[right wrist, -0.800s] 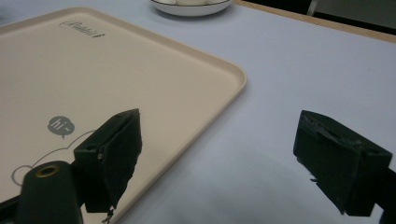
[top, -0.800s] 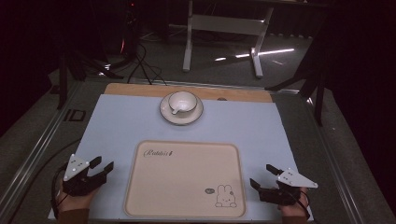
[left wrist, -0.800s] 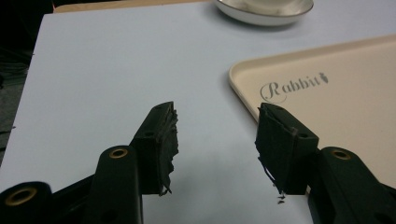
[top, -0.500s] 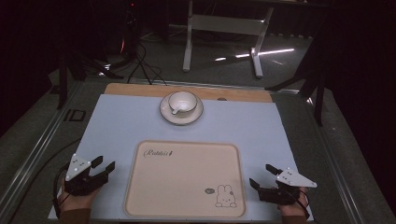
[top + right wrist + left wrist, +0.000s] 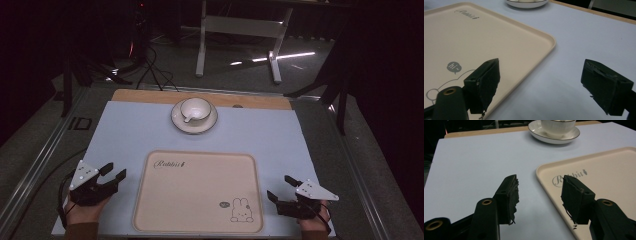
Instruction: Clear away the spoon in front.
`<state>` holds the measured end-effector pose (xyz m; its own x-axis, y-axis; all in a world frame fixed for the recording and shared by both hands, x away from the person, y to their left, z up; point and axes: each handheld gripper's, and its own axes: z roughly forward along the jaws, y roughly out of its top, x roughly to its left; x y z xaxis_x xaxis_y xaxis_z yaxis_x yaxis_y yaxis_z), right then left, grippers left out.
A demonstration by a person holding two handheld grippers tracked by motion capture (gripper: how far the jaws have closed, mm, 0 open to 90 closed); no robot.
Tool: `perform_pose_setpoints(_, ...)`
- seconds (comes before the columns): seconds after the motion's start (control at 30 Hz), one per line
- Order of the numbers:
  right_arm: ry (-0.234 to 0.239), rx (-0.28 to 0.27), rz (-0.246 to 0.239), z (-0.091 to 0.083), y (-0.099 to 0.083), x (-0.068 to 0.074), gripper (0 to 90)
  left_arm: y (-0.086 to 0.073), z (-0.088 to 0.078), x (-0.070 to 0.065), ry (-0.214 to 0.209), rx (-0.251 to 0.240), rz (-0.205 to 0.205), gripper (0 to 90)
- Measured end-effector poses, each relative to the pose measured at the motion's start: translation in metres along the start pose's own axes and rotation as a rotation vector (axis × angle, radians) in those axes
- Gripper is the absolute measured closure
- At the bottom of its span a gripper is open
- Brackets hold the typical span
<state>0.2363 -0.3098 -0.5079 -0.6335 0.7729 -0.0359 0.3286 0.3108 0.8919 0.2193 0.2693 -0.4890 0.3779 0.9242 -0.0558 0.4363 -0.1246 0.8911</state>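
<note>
Left gripper (image 5: 114, 175) slightly higher, open.

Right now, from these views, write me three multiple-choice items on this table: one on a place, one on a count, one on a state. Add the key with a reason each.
1. Where does the cup stand?
A. on the beige tray
B. on its saucer, beyond the tray
C. between the left gripper's fingers

2. How many rabbit drawings does the tray bear?
A. one
B. three
C. none

3. How do the fingers of the left gripper stand?
A. shut on the tray's rim
B. shut on the cup
C. apart, with nothing between them

Key: 1 B, the high view shows the cup on the saucer at the far side of the mat. 2 A, a single rabbit sits near the tray's right near corner. 3 C, the left gripper view shows a bare gap between its fingers.
</note>
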Motion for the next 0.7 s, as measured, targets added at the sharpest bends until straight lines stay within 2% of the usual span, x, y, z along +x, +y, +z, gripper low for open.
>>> perform_pose_setpoints(0.7, -0.001, 0.006, 0.004, 0.001, 0.000, -0.001, 15.3, 0.047, 0.028, -0.019, -0.041, 0.004, 0.081, 45.8)
